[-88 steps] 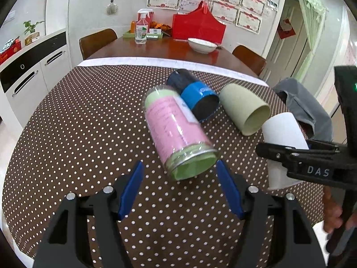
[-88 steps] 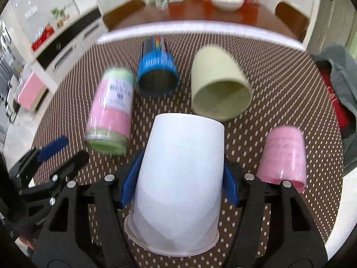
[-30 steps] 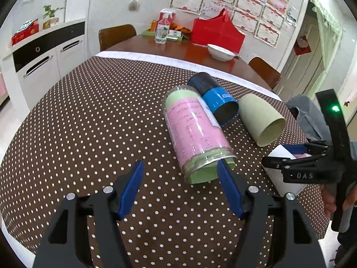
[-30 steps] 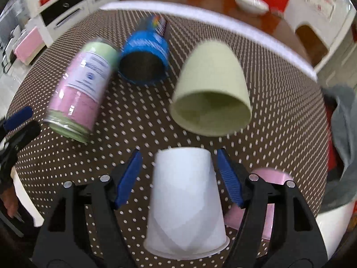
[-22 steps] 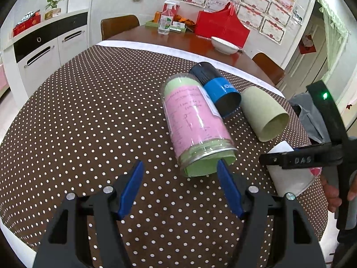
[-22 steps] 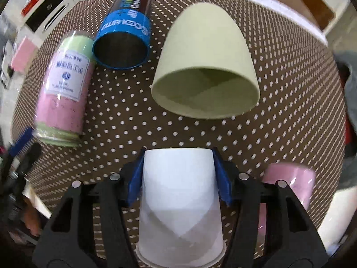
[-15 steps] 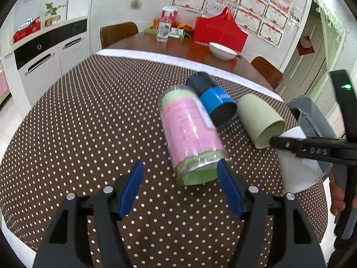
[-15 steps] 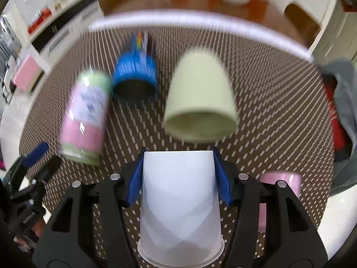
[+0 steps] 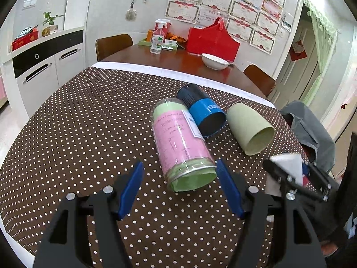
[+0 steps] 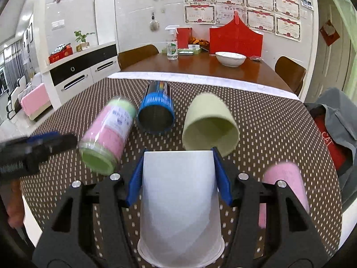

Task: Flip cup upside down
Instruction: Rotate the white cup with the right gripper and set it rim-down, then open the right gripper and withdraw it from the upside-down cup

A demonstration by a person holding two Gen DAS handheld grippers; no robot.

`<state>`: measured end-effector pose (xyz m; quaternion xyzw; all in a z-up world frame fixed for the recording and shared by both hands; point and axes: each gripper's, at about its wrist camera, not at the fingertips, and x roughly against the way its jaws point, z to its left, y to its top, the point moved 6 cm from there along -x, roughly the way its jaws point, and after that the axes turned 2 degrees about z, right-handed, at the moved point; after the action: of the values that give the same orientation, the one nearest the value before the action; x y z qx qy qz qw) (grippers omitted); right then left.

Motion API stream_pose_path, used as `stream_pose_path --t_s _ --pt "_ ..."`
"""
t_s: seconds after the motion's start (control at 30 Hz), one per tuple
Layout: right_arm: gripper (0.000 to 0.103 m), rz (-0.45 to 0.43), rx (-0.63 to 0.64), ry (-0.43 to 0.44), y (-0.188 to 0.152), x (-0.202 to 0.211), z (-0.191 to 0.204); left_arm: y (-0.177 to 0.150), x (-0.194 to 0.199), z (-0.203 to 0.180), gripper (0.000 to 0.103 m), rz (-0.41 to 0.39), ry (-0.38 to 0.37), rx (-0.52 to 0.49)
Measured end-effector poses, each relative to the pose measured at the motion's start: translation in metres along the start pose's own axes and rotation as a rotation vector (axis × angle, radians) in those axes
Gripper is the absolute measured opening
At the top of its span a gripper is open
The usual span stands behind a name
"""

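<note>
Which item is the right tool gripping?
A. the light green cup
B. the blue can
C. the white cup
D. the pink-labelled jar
C: in the right wrist view the white cup sits clamped between the blue pads of the right tool, while the green cup, the blue can and the jar lie apart on the table.

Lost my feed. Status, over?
Right tongs shut on white cup. Left tongs open, empty, at pink jar. Green cup just ahead.
</note>
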<state>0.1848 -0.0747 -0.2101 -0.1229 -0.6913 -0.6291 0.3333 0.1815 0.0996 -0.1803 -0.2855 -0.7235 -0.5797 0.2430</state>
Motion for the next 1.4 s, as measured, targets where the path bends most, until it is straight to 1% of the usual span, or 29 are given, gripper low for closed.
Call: stream_pose_path --t_s 0.07,0.17,0.33,0.53,0.63,0.73,0.8,0.83,0.87,0.93,1.13,1.27,1.4 --pt "0.056 -0.049 0.003 -0.027 -0.006 0.007 -0.003 -0.003 0.001 -0.002 0.067 -0.004 -0.004 -0.009" --pt "0.056 -0.088 0.003 -0.063 -0.017 0.02 -0.001 -0.008 0.004 -0.003 0.067 -0.01 -0.01 -0.017" --pt "0.056 -0.14 -0.018 -0.09 -0.03 0.036 -0.001 -0.018 0.011 -0.006 0.067 -0.012 -0.034 -0.026" --pt "0.056 -0.148 -0.055 -0.086 -0.042 0.049 0.0 -0.038 0.018 -0.012 0.067 -0.009 -0.034 -0.059" --pt "0.056 -0.14 -0.053 -0.083 -0.048 0.052 0.001 -0.049 0.023 -0.016 0.067 -0.007 -0.033 -0.079" --pt "0.057 -0.129 -0.08 -0.074 -0.056 0.055 0.0 -0.06 0.027 -0.02 0.067 -0.011 -0.036 -0.097" --pt "0.06 -0.12 -0.103 -0.056 -0.061 0.058 0.0 -0.066 0.03 -0.023 0.067 -0.011 -0.035 -0.107" --pt "0.065 -0.118 -0.109 -0.05 -0.063 0.059 0.001 -0.069 0.033 -0.025 0.067 -0.014 -0.036 -0.115" --pt "0.067 -0.115 -0.119 -0.044 -0.065 0.061 0.001 -0.07 0.034 -0.025 0.067 -0.017 -0.036 -0.121" --pt "0.067 -0.113 -0.119 -0.042 -0.066 0.064 0.003 -0.073 0.039 -0.028 0.067 -0.026 -0.034 -0.129" --pt "0.067 -0.147 -0.126 -0.038 -0.067 0.083 0.003 -0.08 0.052 -0.031 0.067 -0.051 -0.033 -0.144" --pt "0.067 -0.157 -0.137 -0.016 -0.067 0.095 0.002 -0.084 0.062 -0.035 0.067 -0.067 -0.037 -0.152" --pt "0.067 -0.187 -0.131 -0.003 -0.065 0.113 0.001 -0.088 0.07 -0.042 0.067 -0.083 -0.042 -0.161"
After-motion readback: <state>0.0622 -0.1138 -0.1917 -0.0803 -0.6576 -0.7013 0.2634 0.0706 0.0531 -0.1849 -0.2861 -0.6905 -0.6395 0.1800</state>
